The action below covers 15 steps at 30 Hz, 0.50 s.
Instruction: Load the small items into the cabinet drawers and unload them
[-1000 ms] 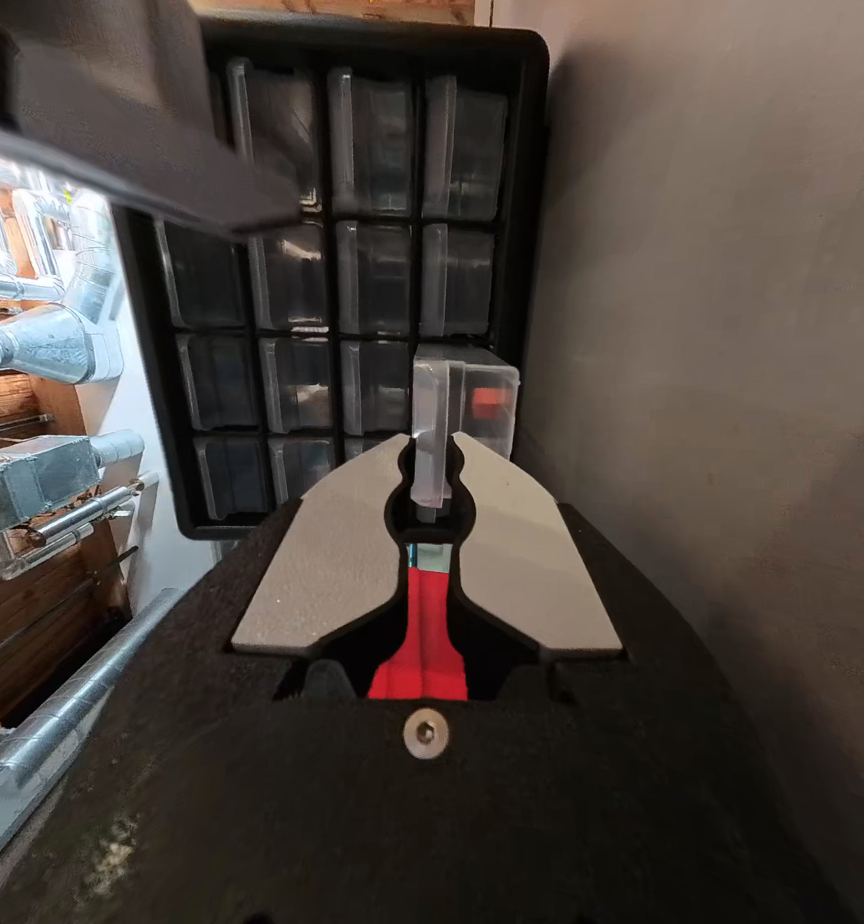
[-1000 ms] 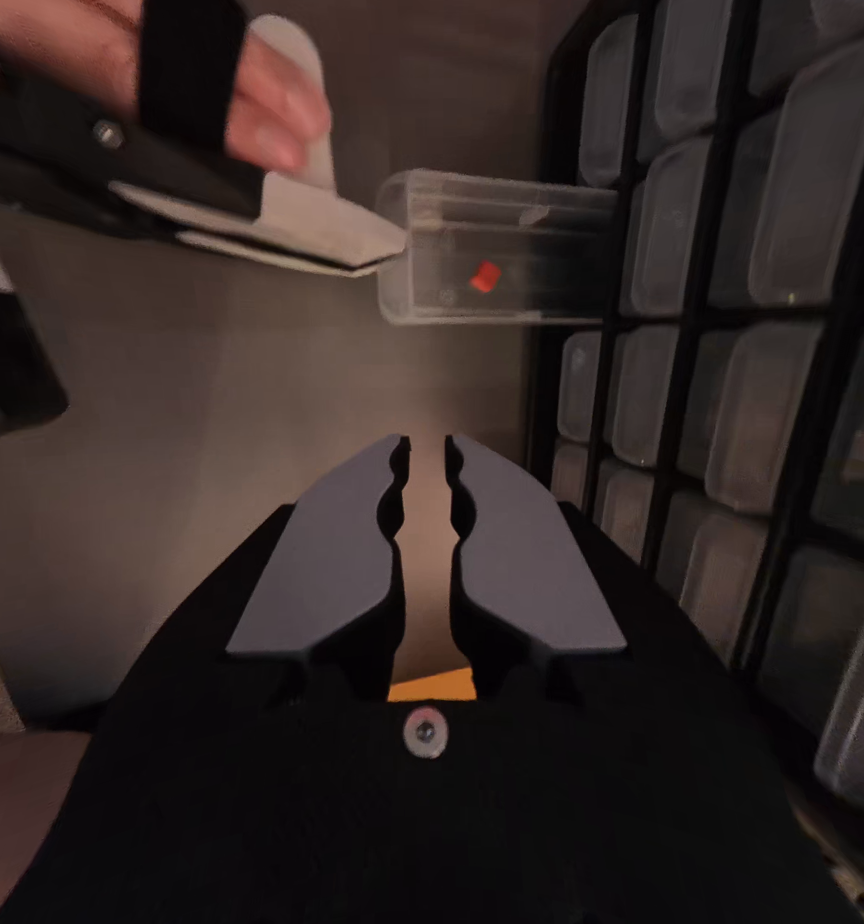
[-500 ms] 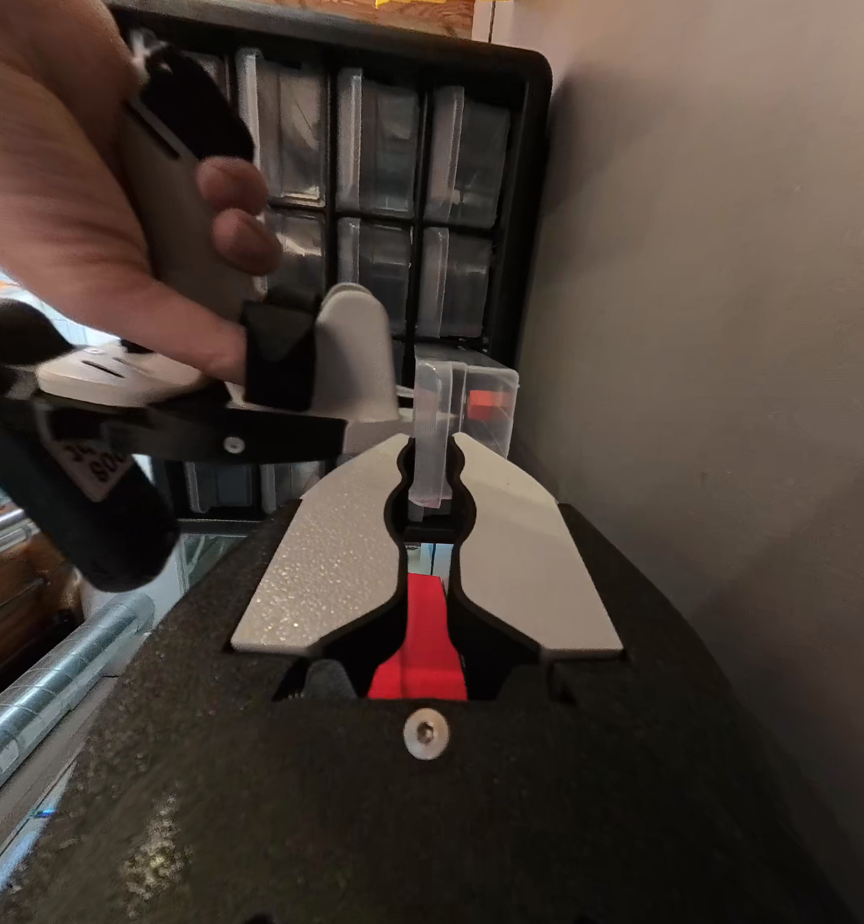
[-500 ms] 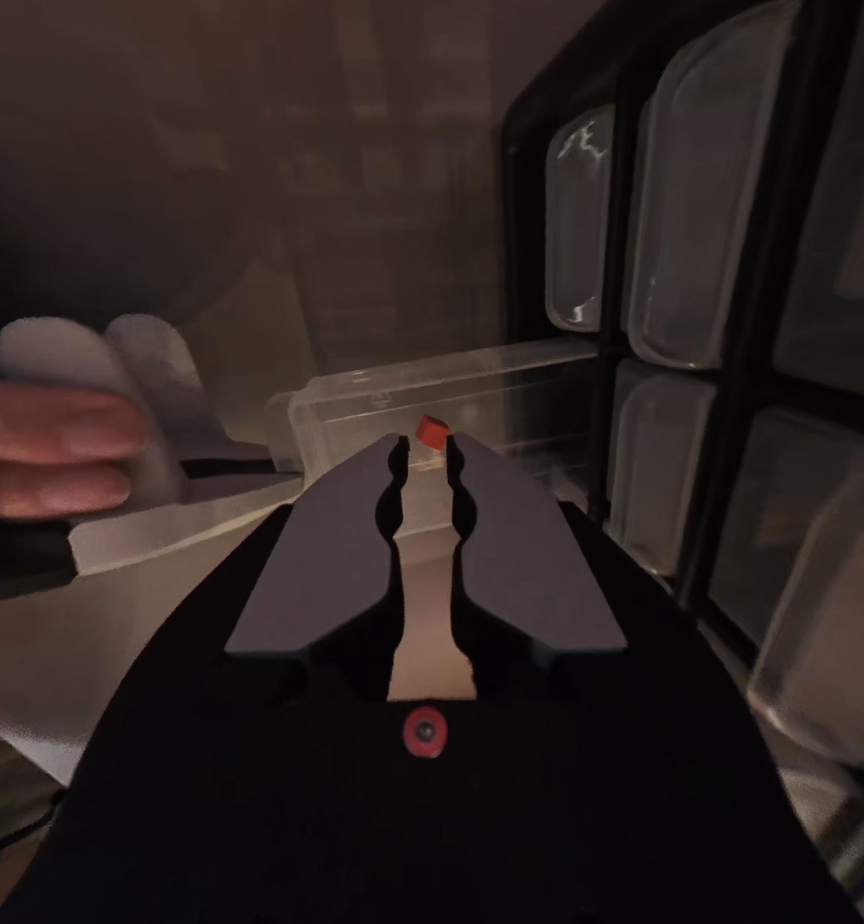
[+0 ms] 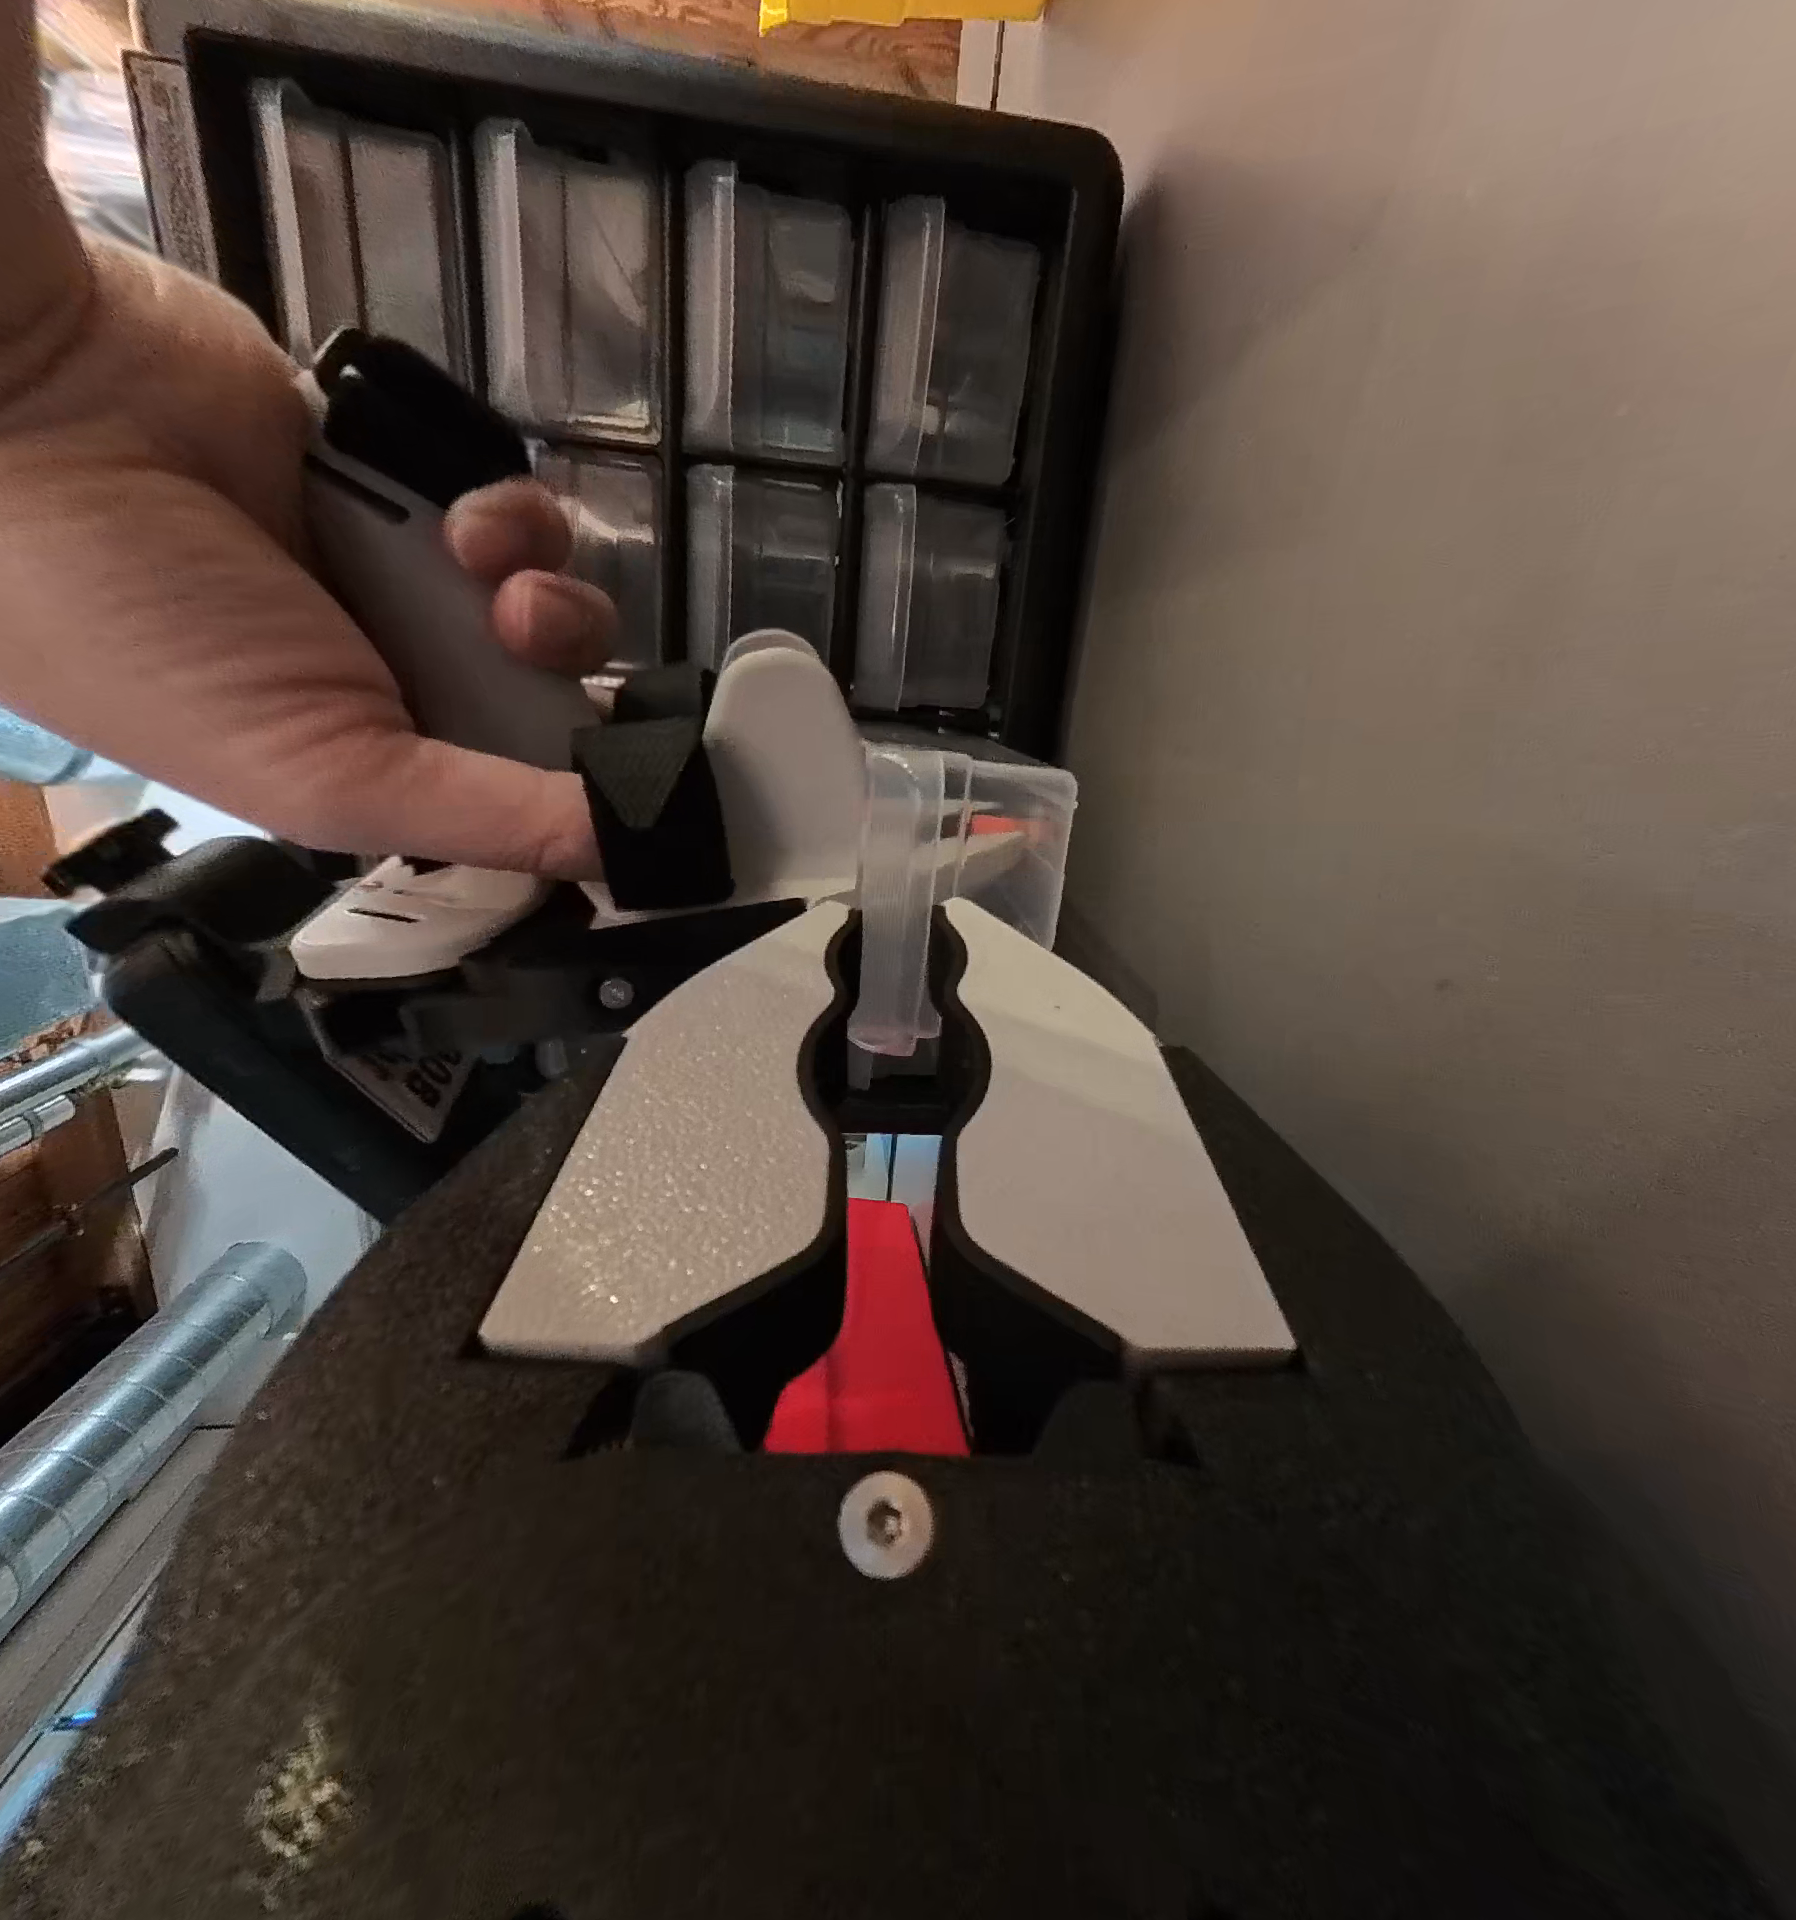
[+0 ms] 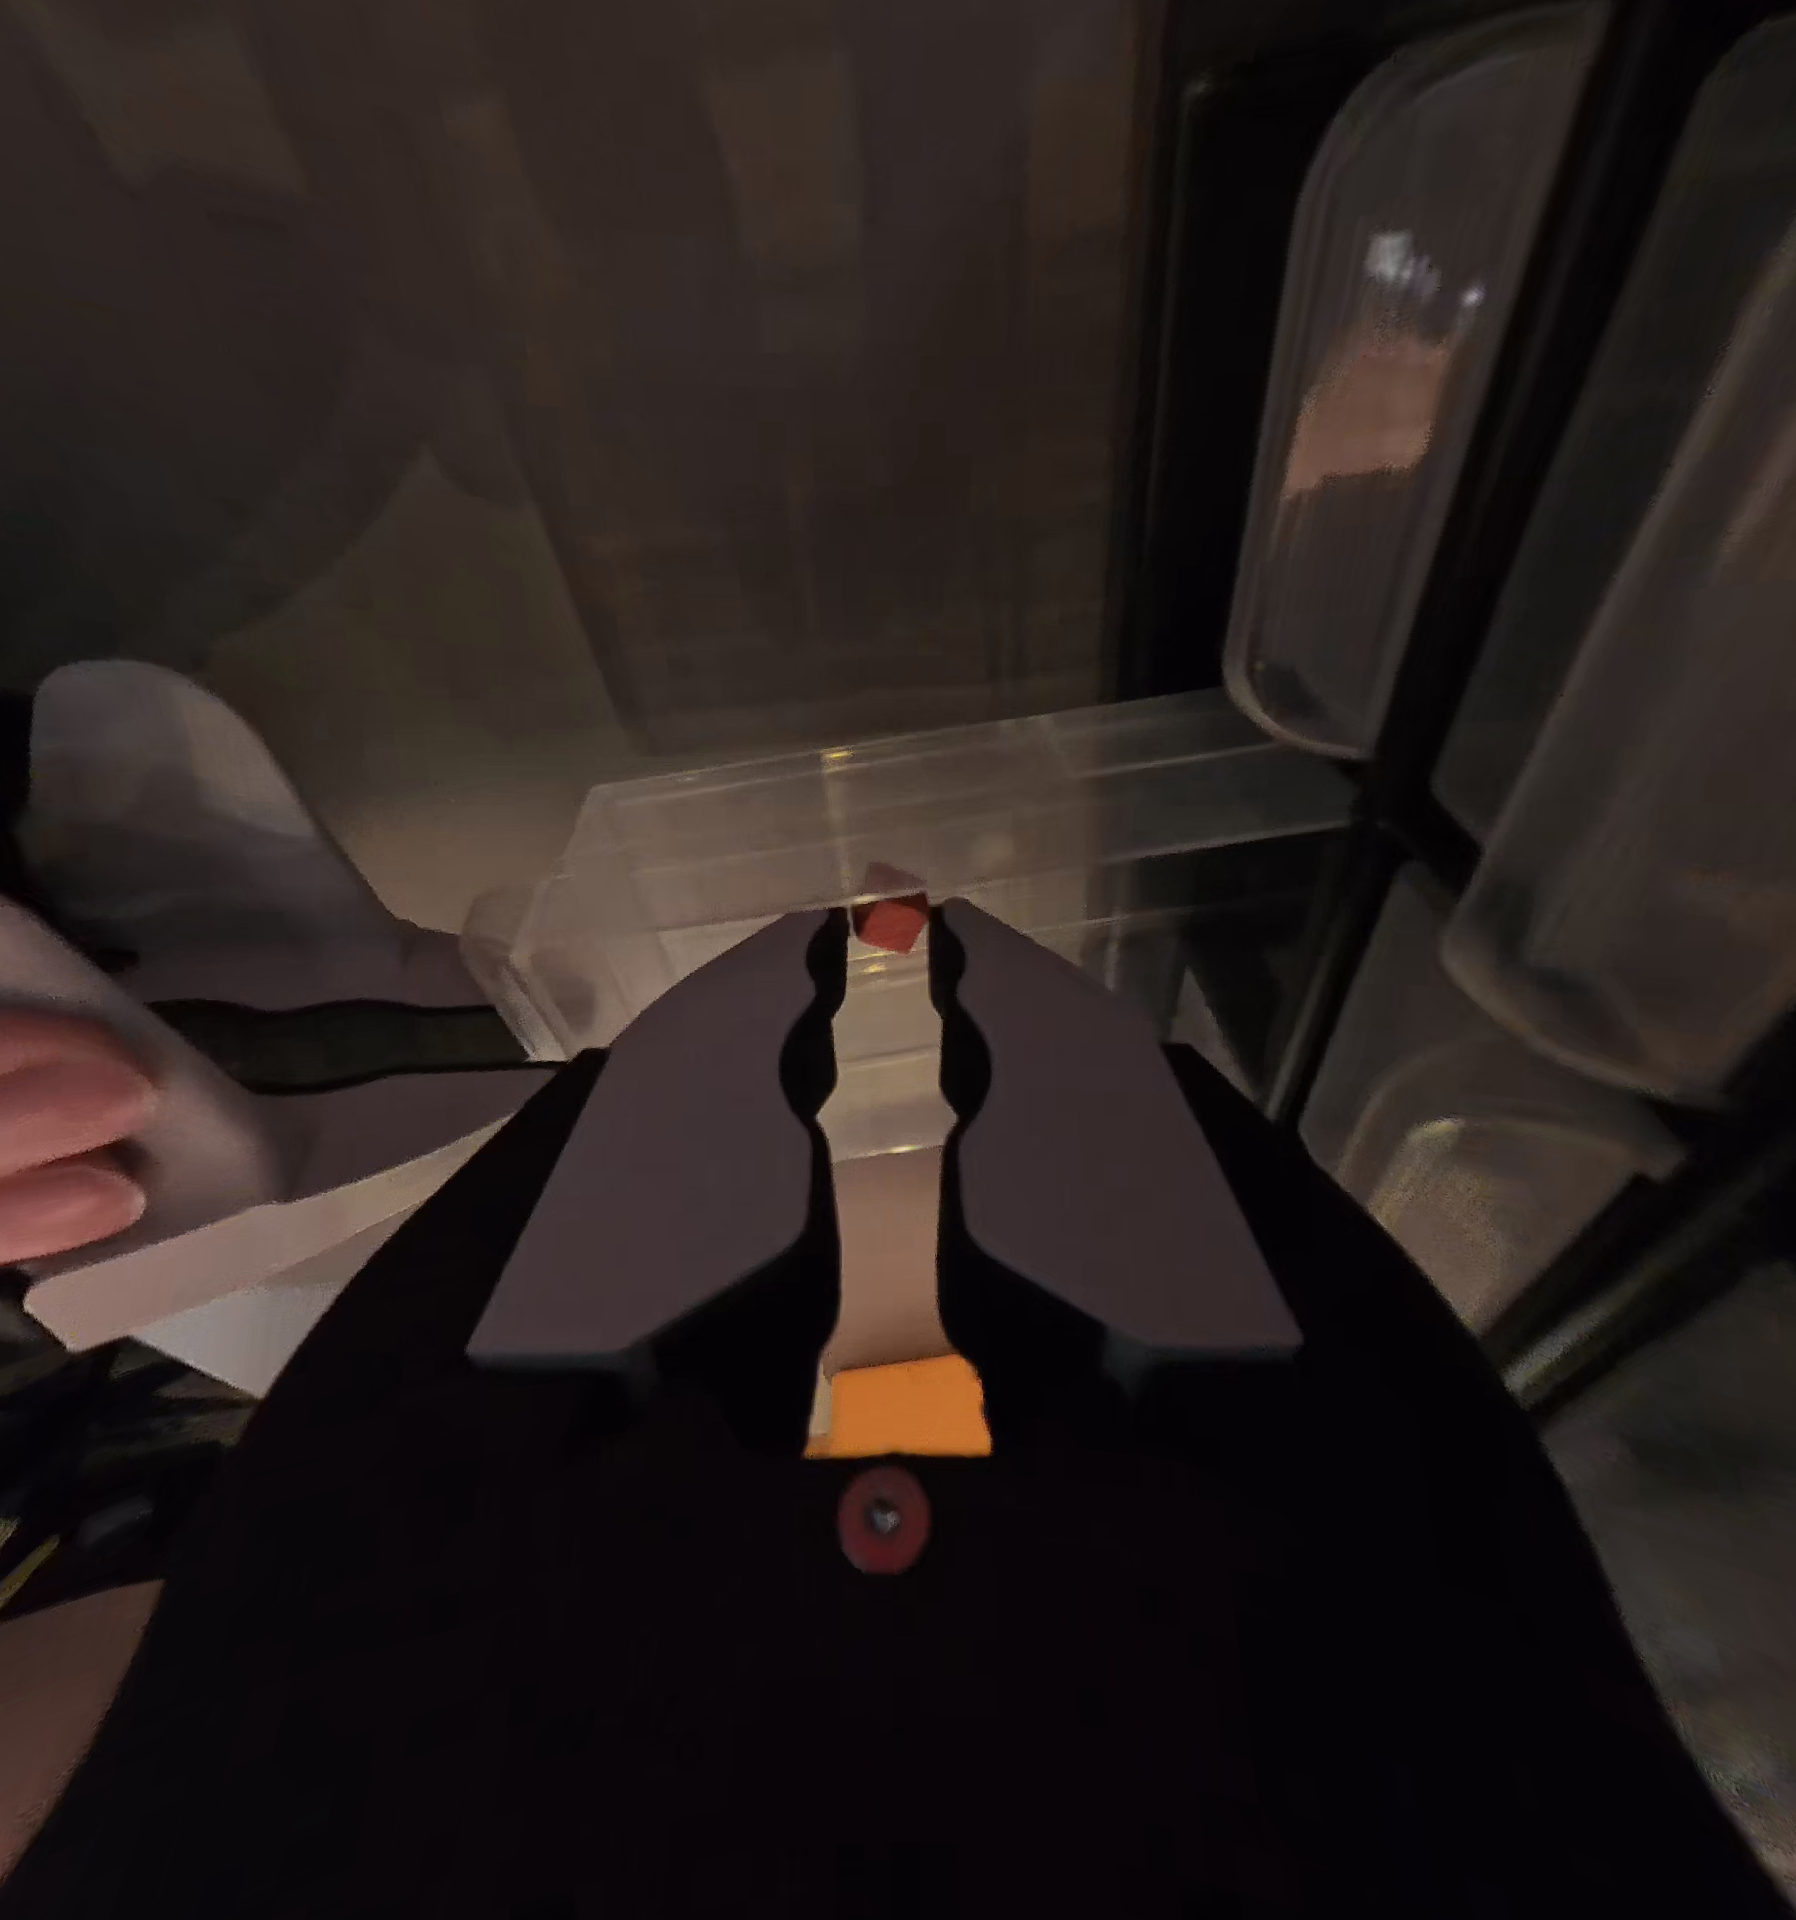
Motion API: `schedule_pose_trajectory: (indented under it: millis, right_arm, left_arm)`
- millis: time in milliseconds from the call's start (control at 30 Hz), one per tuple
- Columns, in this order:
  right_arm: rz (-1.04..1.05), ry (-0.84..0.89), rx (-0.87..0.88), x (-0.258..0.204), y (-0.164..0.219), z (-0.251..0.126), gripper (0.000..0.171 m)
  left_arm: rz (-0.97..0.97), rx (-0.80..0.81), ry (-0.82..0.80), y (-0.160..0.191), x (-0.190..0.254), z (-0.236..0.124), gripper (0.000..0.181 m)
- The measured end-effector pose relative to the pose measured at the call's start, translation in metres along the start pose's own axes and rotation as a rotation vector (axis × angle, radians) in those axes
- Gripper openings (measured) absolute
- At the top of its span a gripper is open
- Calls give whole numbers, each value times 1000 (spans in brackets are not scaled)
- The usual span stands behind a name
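A clear drawer (image 5: 1008,831) is held pulled out of the black cabinet (image 5: 1081,416) while a small red item (image 6: 886,925) is reached inside it.

The drawer's front tab is pinched between the jaws of the left gripper (image 5: 889,977), which are pressed onto it. The drawer is seen drawn partway out of the cabinet's lower rows, next to a grey wall (image 5: 1496,727). The right gripper (image 6: 886,920), gripped by a person's hand (image 5: 198,644), is lowered into the open drawer; its jaws are spread slightly, with the red item lying between the tips. Whether the item is touched cannot be told. The other drawers are seen pushed in.
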State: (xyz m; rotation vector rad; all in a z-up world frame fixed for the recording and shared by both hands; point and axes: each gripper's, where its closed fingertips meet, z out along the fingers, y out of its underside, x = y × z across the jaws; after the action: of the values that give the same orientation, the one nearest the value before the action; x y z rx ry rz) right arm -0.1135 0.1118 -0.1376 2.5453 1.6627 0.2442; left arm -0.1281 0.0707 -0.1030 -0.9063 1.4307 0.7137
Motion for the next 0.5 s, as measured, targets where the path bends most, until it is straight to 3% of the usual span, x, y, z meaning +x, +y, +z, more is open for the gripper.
schedule_pose_trajectory:
  millis: [133,267,400,500]
  right_arm:
    - [-14,27,-8,5,-3,-1,14]
    - [-7,28,115,4,-7,-17,14]
    - [11,78,319,0,2,-62,14]
    - [26,133,478,-6,34,-104,14]
  left_arm:
    - [-4,-7,-3,2,-1,1,12]
    - [-3,-13,-1,4,-1,2,12]
    - [-4,-20,7,6,1,4,12]
    - [-12,-24,15,7,2,6,12]
